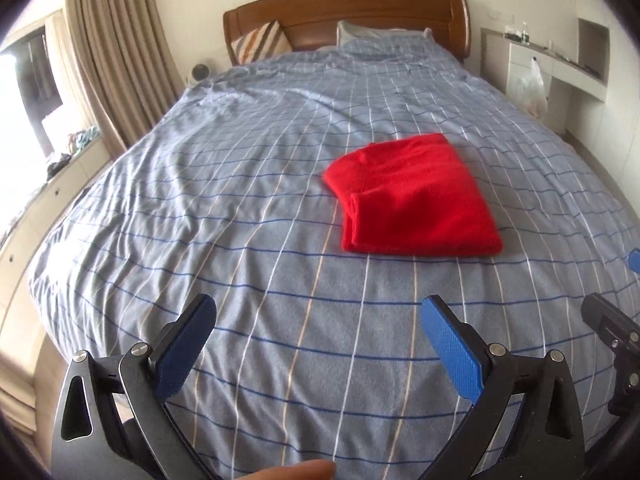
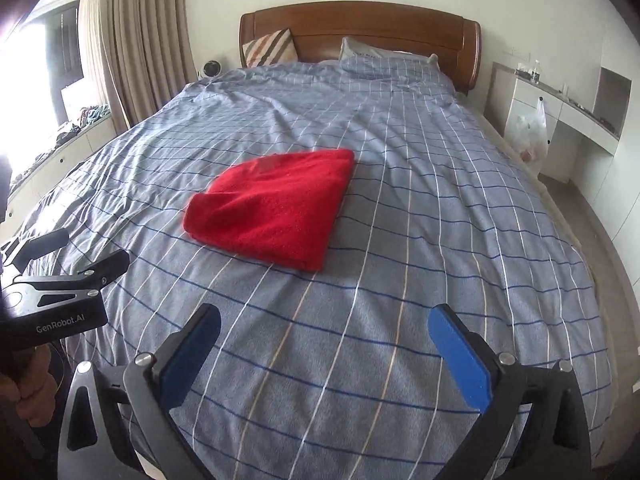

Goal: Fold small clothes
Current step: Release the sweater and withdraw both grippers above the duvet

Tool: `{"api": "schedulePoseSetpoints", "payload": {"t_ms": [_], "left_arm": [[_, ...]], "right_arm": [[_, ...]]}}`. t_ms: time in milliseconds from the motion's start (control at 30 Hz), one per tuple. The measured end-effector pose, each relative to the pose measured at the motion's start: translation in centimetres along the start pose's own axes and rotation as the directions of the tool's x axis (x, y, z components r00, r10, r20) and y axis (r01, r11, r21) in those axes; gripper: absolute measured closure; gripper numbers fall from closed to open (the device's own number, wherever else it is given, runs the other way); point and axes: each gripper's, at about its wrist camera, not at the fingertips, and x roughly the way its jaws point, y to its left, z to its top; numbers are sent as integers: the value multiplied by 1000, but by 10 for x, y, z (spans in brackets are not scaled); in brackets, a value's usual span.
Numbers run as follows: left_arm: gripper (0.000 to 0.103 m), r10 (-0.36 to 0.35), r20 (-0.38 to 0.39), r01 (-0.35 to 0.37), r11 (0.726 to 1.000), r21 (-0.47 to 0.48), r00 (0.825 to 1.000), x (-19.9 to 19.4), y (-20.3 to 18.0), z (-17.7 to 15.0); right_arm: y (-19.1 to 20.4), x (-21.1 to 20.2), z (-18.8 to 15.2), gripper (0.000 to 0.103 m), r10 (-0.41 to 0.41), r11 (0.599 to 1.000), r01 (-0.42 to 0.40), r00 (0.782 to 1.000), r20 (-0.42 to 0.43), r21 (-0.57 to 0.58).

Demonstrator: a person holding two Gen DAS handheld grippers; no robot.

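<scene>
While both grippers (image 1: 318, 312) (image 2: 324, 322) gape empty, red cloth (image 1: 412, 196) lies folded on checked bedspread (image 1: 200, 200).

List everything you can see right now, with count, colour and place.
garment: 1, red, folded, lying mid-bed
duvet: 1, blue-grey check, covering the bed
headboard: 1, brown wood, far end of the bed
cushion: 1, striped, against the headboard, left
pillow: 1, check, under the headboard, right
curtain: 1, beige, left of the bed
bag: 1, clear plastic, hanging on white drawers at right
left gripper: 1, black with blue pads, open, empty, short of the garment
right gripper: 1, same colours, open, empty, short of the garment
</scene>
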Motion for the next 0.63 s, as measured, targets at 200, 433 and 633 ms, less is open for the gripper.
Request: {"api": "schedulePoseSetpoints", "payload": {"t_ms": [200, 433, 633], "left_arm": [[1, -42, -1, 42, 999, -10, 999, -17, 2, -5], [0, -68, 20, 68, 998, -6, 997, -27, -3, -12], [0, -82, 23, 82, 997, -7, 996, -32, -6, -14]], "right_arm": [[6, -14, -8, 1, -26, 1000, 27, 999, -21, 8], [11, -22, -11, 1, -36, 999, 36, 999, -10, 1], [12, -25, -9, 1, -30, 999, 30, 1000, 2, 11]]}}
